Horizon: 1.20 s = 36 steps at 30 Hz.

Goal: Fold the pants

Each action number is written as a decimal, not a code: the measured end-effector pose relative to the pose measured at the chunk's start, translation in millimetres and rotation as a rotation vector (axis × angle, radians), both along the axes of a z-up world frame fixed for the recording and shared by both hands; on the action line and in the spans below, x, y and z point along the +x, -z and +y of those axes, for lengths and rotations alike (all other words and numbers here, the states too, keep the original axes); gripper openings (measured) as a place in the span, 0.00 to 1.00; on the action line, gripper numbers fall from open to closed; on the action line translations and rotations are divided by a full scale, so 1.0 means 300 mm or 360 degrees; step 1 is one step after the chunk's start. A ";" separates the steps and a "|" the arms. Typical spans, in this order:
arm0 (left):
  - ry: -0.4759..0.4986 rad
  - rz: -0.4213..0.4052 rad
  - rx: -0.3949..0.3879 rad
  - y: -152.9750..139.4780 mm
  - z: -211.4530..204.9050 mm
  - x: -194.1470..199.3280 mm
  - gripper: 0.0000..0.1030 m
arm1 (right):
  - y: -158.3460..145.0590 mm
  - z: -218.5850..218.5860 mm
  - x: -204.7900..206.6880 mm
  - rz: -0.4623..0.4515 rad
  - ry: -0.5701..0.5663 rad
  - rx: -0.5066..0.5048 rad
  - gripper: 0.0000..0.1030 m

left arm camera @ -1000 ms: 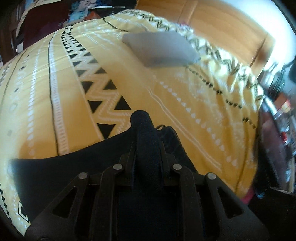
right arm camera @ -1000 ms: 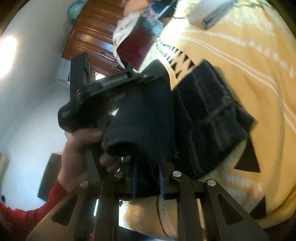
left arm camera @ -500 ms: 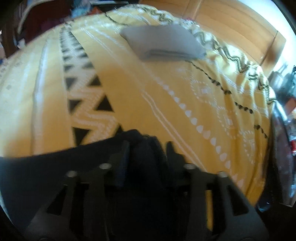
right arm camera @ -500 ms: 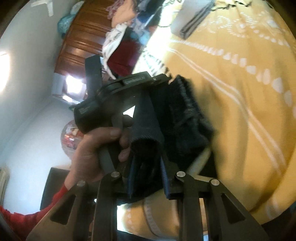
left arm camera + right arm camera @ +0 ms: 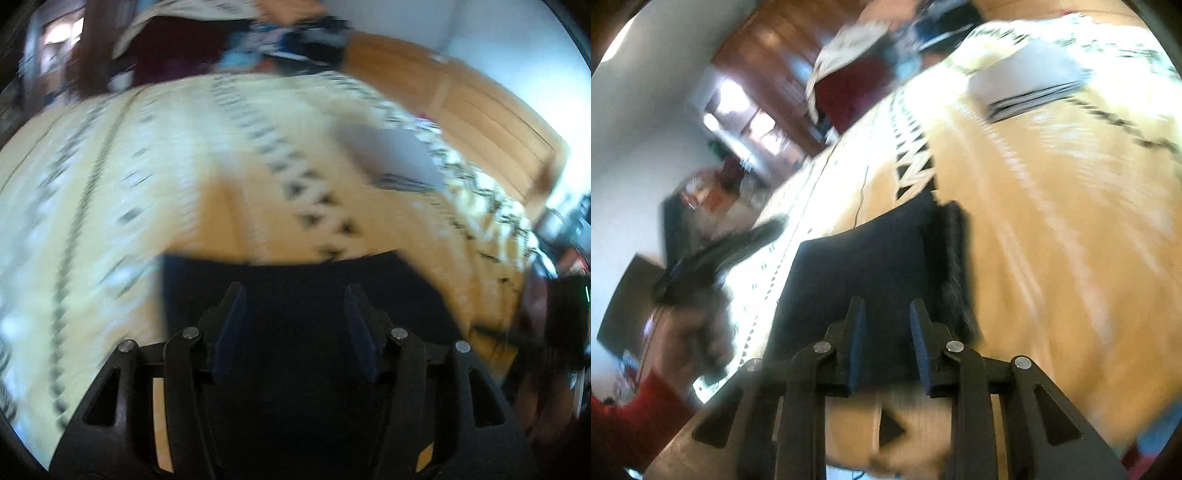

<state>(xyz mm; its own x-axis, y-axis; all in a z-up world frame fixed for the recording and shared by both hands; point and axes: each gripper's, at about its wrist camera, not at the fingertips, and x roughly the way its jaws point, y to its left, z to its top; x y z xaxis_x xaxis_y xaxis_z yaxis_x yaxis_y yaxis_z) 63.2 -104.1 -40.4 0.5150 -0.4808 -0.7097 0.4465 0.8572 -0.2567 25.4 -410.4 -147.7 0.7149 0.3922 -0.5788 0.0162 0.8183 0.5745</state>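
Observation:
The dark navy pants [image 5: 295, 280] lie folded into a flat rectangle on the yellow patterned bedspread [image 5: 155, 192]. In the left wrist view my left gripper [image 5: 293, 295] is open, its blue-padded fingers apart above the pants with nothing between them. In the right wrist view the pants [image 5: 864, 266] lie just ahead of my right gripper [image 5: 884, 308], which is open and empty at their near edge. The left gripper [image 5: 701, 258] and the hand holding it show blurred at the left of that view.
A folded grey-white garment [image 5: 391, 155] lies farther back on the bed, also in the right wrist view [image 5: 1030, 81]. A wooden headboard [image 5: 461, 99] is at the back right. Piled clothes [image 5: 857, 74] and a wooden wardrobe [image 5: 768, 74] stand beyond the bed.
Both grippers have opened and let go of the pants, which now lie flat on the bed. Both grippers have pulled back from the fabric; the views are motion-blurred.

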 end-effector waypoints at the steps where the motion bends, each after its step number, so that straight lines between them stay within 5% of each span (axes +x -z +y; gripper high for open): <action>1: -0.0064 0.0032 0.0003 0.023 0.062 0.005 0.54 | 0.005 -0.001 0.058 0.0013 -0.0032 0.0000 0.30; 5: -0.0209 0.0132 -0.0024 0.106 0.235 -0.001 0.54 | 0.033 0.022 0.238 0.0088 -0.0089 -0.0095 0.30; 10: -0.0165 0.0212 -0.0058 0.176 0.275 -0.020 0.54 | 0.052 0.032 0.339 0.0146 -0.0044 -0.0181 0.27; 15: -0.0254 0.0168 -0.0105 0.112 0.333 -0.036 0.54 | -0.068 0.039 0.218 -0.0029 -0.0045 -0.0138 0.31; 21: -0.0220 -0.0013 -0.0109 -0.099 0.357 -0.160 0.54 | -0.212 0.070 0.053 -0.0219 -0.0123 -0.0147 0.34; 25: -0.0197 -0.0128 -0.0220 -0.248 0.381 -0.269 0.55 | -0.411 0.049 -0.034 -0.0392 -0.0082 -0.0101 0.35; 28: -0.0186 -0.0204 -0.0258 -0.312 0.391 -0.316 0.57 | -0.535 0.059 -0.091 -0.0493 -0.0073 -0.0113 0.45; 32: -0.0163 -0.0241 -0.0201 -0.298 0.363 -0.310 0.63 | -0.614 0.081 -0.149 -0.0516 -0.0083 -0.0154 0.48; 36: -0.0155 -0.0147 -0.0178 -0.185 0.324 -0.234 0.63 | -0.520 0.071 -0.119 -0.0364 -0.0083 -0.0266 0.48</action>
